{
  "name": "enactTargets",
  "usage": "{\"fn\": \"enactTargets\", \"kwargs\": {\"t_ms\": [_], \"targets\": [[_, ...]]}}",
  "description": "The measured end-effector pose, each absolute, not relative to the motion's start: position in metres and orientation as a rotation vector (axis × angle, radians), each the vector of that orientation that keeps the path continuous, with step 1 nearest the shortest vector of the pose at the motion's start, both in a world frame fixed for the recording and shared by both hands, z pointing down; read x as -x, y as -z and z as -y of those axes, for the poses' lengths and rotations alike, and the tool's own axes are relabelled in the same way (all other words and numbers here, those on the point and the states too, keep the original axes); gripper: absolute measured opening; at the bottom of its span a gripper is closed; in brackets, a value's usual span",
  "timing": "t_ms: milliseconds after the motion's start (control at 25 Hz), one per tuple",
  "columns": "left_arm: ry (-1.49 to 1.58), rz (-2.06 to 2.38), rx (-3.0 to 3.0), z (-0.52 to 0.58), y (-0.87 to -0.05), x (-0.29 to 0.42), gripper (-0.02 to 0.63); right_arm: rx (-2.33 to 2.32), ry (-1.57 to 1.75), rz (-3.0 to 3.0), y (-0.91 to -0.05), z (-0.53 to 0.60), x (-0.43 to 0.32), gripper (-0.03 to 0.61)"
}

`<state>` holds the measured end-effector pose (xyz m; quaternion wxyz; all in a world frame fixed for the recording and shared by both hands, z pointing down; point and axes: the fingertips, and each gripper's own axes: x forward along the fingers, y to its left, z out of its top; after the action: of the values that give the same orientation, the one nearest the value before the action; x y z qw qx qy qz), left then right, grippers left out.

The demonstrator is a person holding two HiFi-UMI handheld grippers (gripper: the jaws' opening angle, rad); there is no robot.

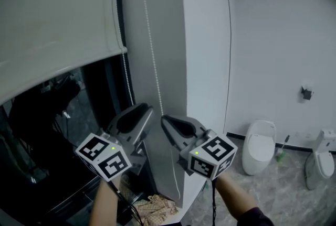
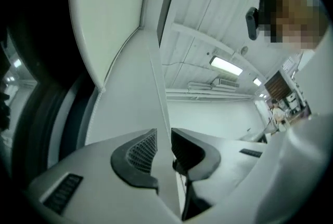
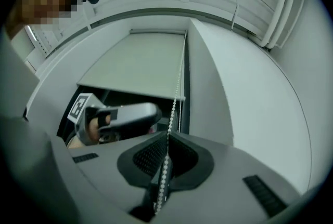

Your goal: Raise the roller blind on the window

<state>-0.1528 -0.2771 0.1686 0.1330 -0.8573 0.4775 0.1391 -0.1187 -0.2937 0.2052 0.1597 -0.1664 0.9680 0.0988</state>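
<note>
The off-white roller blind [image 1: 52, 15] covers the top of the dark window [image 1: 47, 130], its bottom bar slanting across the upper left. A white bead chain [image 1: 149, 36] hangs down the grey frame beside it. My right gripper [image 1: 164, 117] is shut on that bead chain [image 3: 171, 114], which runs straight between the jaws of the right gripper [image 3: 167, 140]. My left gripper [image 1: 147, 108] sits just left of it at the same height. In the left gripper view the left gripper [image 2: 164, 140] shows a narrow gap with no chain pressed between the pads. The blind [image 3: 140, 64] shows above.
A white wall column [image 1: 205, 62] stands right of the chain. On the tiled floor at the right are a toilet [image 1: 258, 146], a toilet brush [image 1: 281, 151] and a second fixture [image 1: 320, 162]. A crumpled cloth [image 1: 152, 204] lies below the grippers.
</note>
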Motion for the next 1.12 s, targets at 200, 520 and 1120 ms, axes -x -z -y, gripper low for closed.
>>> {"fn": "enactTargets", "kwargs": {"t_ms": [200,520,1120], "targets": [[-0.554,-1.262,2.622,0.292,-0.139,0.130,0.072,0.468,-0.162,-2.789,-0.241,0.293,0.099,0.018],[-0.550,-1.207,2.634,0.305,-0.136,0.094,0.072,0.544,-0.038,-2.868,-0.310,0.295,0.063,0.018],[-0.543,-1.498,2.406,0.277,-0.172,0.179,0.021,0.348,-0.043,-2.763,-0.229,0.294,0.090,0.020]]}}
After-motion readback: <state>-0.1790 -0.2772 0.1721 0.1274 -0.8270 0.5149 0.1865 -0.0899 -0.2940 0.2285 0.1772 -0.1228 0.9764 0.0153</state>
